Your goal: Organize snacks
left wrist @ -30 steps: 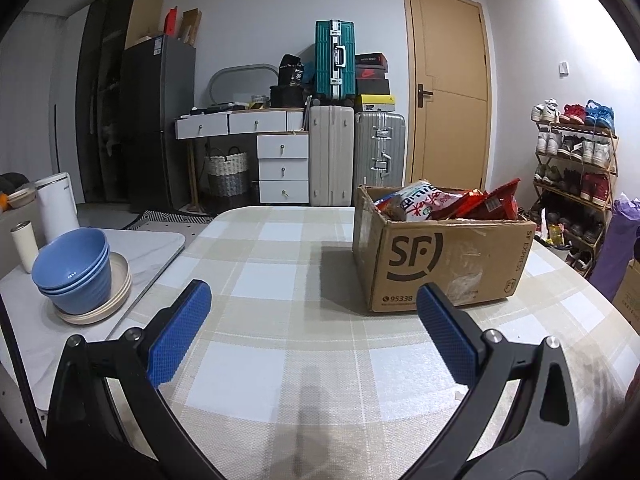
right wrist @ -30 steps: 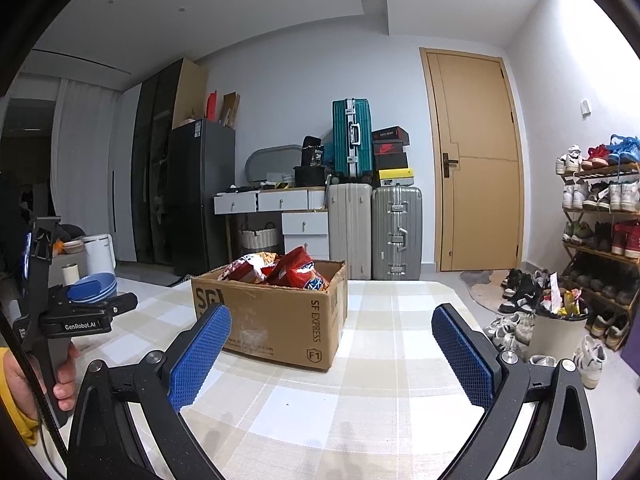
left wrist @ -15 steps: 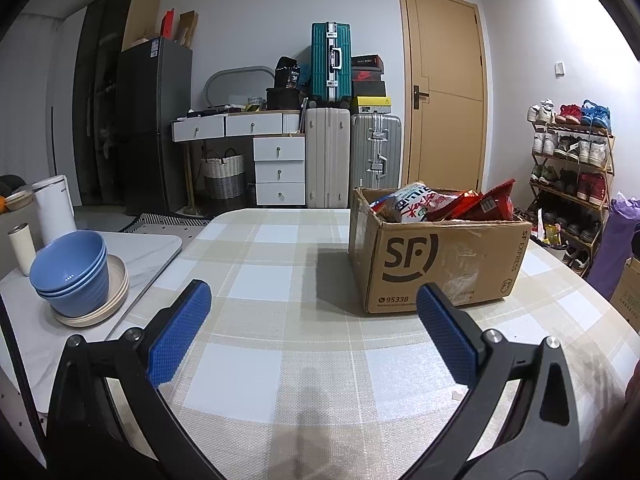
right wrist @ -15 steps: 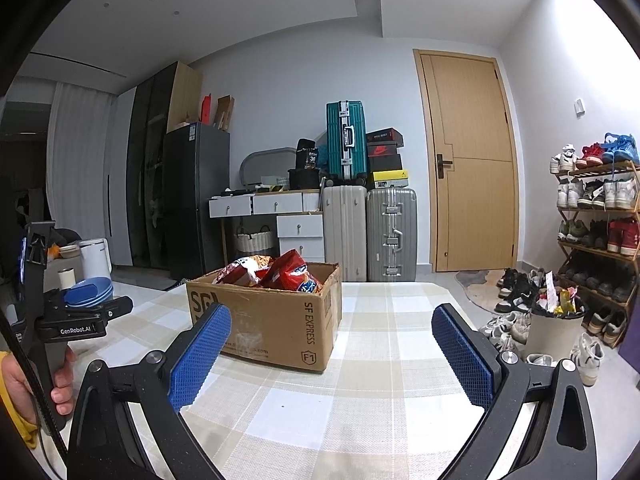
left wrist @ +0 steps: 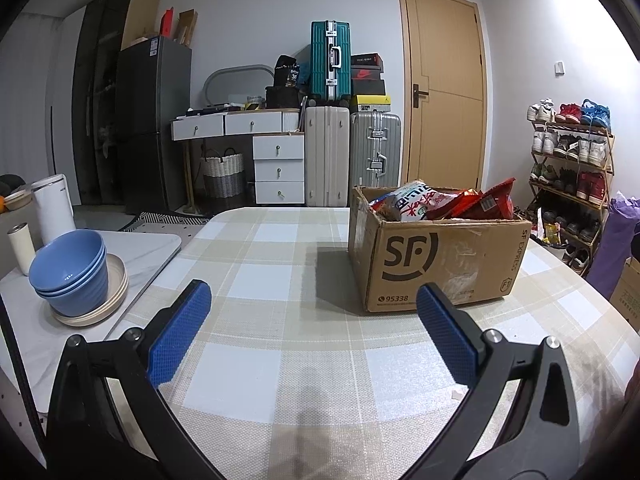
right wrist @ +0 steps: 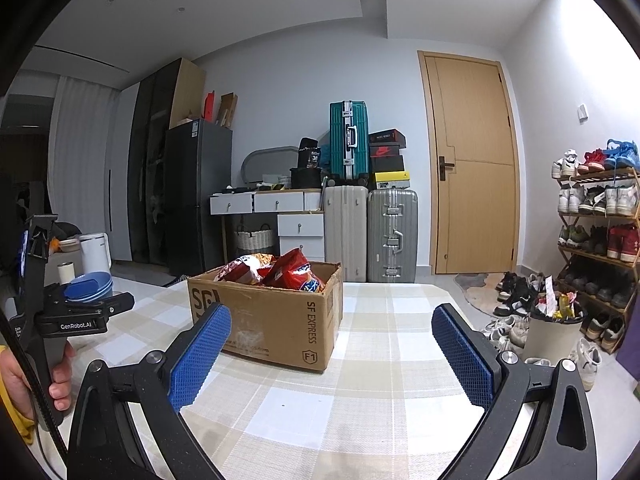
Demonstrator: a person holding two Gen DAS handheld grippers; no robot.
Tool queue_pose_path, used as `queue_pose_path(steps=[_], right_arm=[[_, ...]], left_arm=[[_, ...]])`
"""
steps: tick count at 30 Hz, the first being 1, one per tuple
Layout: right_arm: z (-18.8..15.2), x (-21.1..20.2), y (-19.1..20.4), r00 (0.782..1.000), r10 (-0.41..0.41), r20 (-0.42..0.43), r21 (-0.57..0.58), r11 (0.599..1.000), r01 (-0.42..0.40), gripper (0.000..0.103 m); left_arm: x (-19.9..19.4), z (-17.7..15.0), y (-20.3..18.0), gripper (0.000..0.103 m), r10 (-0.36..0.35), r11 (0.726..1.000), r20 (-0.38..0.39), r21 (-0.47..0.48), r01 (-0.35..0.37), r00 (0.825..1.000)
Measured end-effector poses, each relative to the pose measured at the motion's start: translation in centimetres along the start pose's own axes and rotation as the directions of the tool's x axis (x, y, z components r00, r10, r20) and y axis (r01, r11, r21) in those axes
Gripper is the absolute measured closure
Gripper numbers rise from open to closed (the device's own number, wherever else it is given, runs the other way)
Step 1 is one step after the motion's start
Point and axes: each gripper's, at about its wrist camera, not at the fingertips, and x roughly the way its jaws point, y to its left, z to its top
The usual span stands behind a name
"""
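The left gripper [left wrist: 312, 328] is held low over the checked table [left wrist: 256, 384] with its blue pads [left wrist: 178, 336] spread wide apart, and nothing is held between them. The right gripper [right wrist: 332, 356] is spread wide too, and nothing is gripped by it. The cardboard box [left wrist: 436, 264] is seen ahead of the left gripper and a bit to its right, standing on the table and not touched. From the right gripper, the same box [right wrist: 272, 316] is seen ahead and a bit to the left, partly covered by the near blue pad [right wrist: 200, 356]. Snack bags [left wrist: 440, 202] are piled inside the box, with red and white tops sticking up over the rim. Their lower parts are hidden by the box walls, so they cannot be counted. Blue bowls [left wrist: 72, 272] are stacked on a plate to the left of the left gripper. The hand [right wrist: 24, 380] on the left gripper's handle is cut off by the edge of the right view.
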Motion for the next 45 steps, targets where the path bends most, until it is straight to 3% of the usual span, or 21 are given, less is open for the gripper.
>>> queue_pose_path(steps=[45], right_arm=[[-0.12, 0.20, -0.66, 1.000, -0.017, -0.023, 0.000, 1.000, 0.017, 0.001]], left_arm=[[0.45, -0.21, 0.16, 0.000, 0.030, 0.999, 0.003, -0.039, -0.030, 1.000]])
